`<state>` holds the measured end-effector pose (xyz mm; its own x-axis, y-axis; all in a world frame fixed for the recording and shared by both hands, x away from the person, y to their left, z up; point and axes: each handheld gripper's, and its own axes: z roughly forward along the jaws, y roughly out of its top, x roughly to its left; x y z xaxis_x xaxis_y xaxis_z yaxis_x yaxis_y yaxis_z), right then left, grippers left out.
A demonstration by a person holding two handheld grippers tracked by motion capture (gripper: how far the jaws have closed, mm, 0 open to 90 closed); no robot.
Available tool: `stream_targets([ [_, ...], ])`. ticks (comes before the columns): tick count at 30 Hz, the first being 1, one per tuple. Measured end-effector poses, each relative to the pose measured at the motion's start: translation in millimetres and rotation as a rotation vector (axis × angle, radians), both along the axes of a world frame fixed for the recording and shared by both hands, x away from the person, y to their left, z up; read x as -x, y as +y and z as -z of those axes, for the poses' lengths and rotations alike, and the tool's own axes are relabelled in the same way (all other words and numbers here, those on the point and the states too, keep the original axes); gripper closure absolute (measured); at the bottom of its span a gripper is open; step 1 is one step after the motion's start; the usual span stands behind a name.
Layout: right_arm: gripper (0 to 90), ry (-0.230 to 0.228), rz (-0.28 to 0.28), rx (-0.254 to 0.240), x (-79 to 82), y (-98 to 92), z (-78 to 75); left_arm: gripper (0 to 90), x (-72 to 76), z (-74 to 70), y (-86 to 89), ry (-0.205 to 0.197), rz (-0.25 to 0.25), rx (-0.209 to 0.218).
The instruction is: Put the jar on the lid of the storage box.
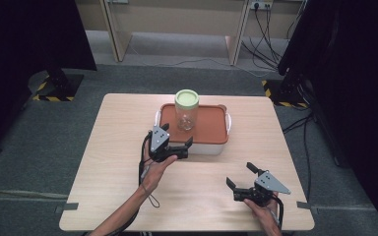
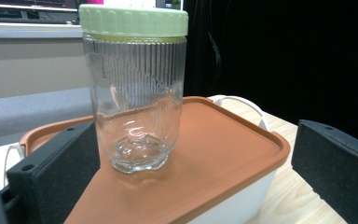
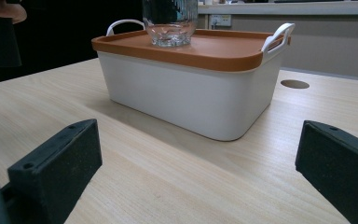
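Note:
An empty ribbed glass jar (image 1: 186, 116) (image 2: 135, 107) with a pale green screw lid (image 1: 186, 98) (image 2: 133, 19) stands upright on the orange lid (image 1: 197, 125) (image 2: 205, 154) of a white box (image 1: 209, 147) (image 3: 186, 95). My left gripper (image 1: 177, 134) (image 2: 191, 177) is open, held just in front of the jar at lid height, jaws wide on either side and apart from the glass. My right gripper (image 1: 240, 175) (image 3: 196, 172) is open low over the table at the front right, facing the box; the jar's base (image 3: 170, 28) sits on the lid.
The box has white handles (image 3: 279, 35) at its ends and sits at the back middle of the light wooden table (image 1: 113, 172). A round cable hole (image 3: 294, 84) lies in the tabletop beside the box. Dark screens stand left and right of the table.

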<state>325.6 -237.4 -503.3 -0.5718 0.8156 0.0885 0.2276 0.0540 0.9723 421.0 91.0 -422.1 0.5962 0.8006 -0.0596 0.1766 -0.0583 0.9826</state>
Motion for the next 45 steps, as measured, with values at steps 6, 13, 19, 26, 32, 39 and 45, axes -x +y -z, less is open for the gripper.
stream_targets([
  [6, 0.6, 0.000, 0.001, 0.000, 0.0, -0.1, 0.0, 0.4, 4.7, 3.1, 0.9, 0.003, 0.009, 0.001],
  [13, 0.6, 0.001, 0.001, 0.000, 0.0, 0.0, 0.1, 0.4, 9.8, 5.2, 2.2, 0.003, 0.018, 0.002],
  [19, 0.6, 0.000, 0.000, 0.000, -0.1, 0.0, 0.1, 0.4, 13.2, 6.3, 5.5, 0.001, 0.016, 0.005],
  [26, 0.6, 0.001, 0.001, 0.001, -0.1, 0.1, 0.1, 0.5, 18.3, 8.9, 7.1, -0.001, 0.022, 0.009],
  [32, 0.6, 0.001, 0.000, 0.001, 0.0, 0.2, 0.1, 0.5, 21.7, 8.8, 8.4, -0.009, 0.028, 0.013],
  [39, 0.6, 0.000, 0.000, 0.002, 0.0, 0.2, 0.0, 0.4, 26.1, 9.4, 11.6, -0.016, 0.034, 0.017],
  [45, 0.6, -0.001, 0.000, 0.002, 0.1, 0.2, 0.0, 0.4, 29.7, 10.6, 13.0, -0.018, 0.038, 0.022],
])
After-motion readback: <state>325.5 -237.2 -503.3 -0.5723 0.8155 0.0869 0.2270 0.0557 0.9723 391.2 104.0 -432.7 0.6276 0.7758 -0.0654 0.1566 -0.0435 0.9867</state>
